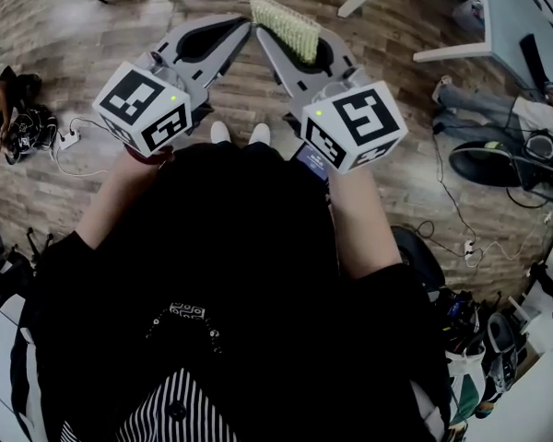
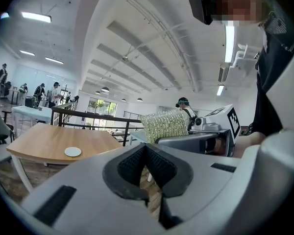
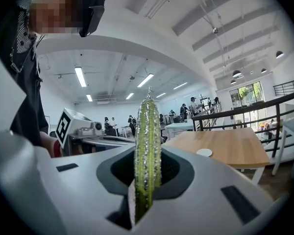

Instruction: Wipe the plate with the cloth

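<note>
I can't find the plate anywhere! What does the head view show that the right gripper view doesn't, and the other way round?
Only the head view shows the wooden floor and the person's white shoes. Only the right gripper view shows the white plate on a wooden table. Both show the green cloth clamped in the right hand-held gripper, and the left hand-held gripper.

Grey-brown wood-plank floor (image 1: 249, 99), white power strip with trailing cable (image 1: 70, 138), light wooden rectangular tabletop (image 2: 49, 143), black metal railing (image 2: 91, 114), long ceiling strip lights (image 2: 36, 17), distant standing people (image 2: 55, 93).
</note>
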